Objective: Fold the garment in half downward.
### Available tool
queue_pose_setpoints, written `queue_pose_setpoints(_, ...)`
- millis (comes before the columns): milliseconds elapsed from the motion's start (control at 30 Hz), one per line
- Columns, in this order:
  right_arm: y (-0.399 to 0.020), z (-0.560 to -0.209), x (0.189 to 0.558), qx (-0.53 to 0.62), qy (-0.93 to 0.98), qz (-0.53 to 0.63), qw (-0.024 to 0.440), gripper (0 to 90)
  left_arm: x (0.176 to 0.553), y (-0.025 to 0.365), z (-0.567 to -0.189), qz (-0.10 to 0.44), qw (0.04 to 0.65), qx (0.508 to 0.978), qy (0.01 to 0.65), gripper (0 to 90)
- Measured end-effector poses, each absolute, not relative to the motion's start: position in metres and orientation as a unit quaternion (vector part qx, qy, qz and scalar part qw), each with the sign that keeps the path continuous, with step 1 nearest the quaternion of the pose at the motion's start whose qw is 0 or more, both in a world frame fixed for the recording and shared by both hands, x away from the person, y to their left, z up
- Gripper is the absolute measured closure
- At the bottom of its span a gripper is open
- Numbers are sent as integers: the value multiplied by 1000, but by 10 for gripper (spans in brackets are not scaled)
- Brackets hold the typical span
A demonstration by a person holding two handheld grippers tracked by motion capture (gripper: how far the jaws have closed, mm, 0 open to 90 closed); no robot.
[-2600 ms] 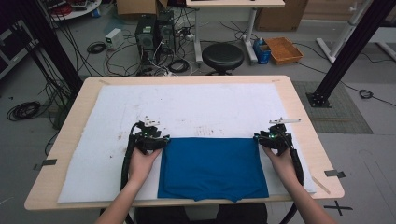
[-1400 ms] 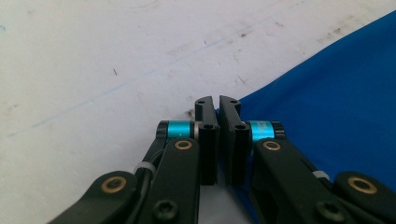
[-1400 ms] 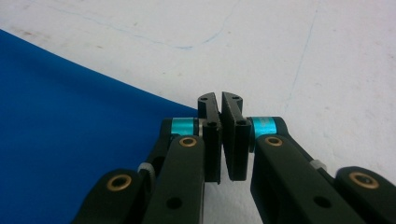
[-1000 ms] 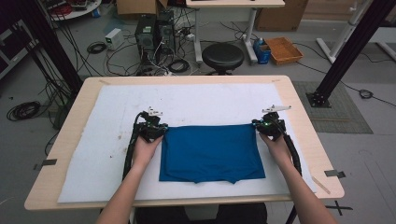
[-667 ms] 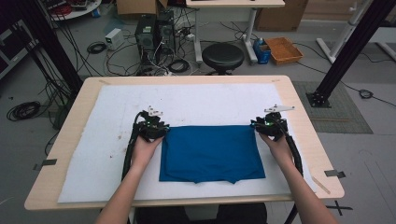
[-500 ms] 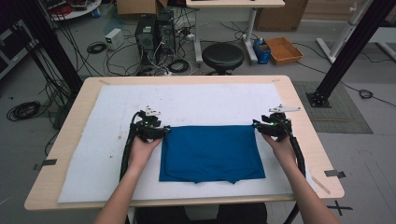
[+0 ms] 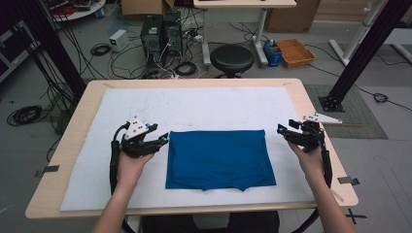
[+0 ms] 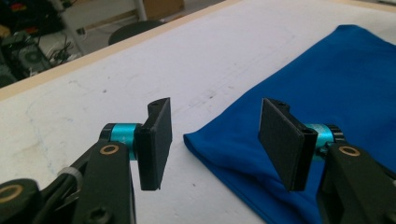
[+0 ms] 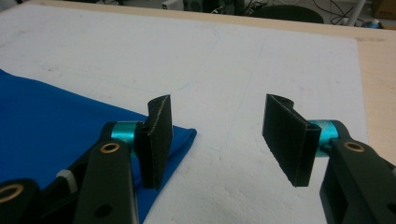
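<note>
Folded blue cloth [image 7: 218, 159] lying flat on the white mat [image 7: 204, 104], its far corners just beside the left gripper [image 7: 163, 139] and right gripper [image 7: 282, 130], both jaws just opened, empty, clear of the fabric

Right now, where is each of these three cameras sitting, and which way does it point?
High view: above the person's side, looking forward and down on the table; both forearms, left gripper, right gripper.
Left gripper view: rides the left gripper, looking along its open jaws at the blue cloth's corner.
Right gripper view: rides the right gripper, jaws open above the white mat beside another corner.
Shared: all three show the blue cloth lying flat on the mat.
</note>
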State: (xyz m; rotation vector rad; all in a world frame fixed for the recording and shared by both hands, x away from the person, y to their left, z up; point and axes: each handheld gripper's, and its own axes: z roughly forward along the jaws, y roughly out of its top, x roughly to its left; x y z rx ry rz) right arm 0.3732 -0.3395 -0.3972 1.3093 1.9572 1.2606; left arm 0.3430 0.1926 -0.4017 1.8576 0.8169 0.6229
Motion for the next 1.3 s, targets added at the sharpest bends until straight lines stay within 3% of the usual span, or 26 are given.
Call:
queue_pose_setpoints(200, -339, -395, 370, 469, 715, 463, 234, 432, 340, 202, -403, 226, 530, 732, 363, 444)
queue_pose_setpoints(533, -336, -395, 374, 465, 717, 465, 231, 432, 339, 207, -395, 220, 531, 722, 386, 312)
queue_pose_setpoints(800, -338, -395, 378, 469, 715, 466, 227, 430, 339, 211, -396, 194, 529, 726, 395, 310)
queue_pose_setpoints(1300, -332, -393, 381, 465, 717, 469, 225, 430, 330, 209, -395, 194, 527, 735, 381, 300)
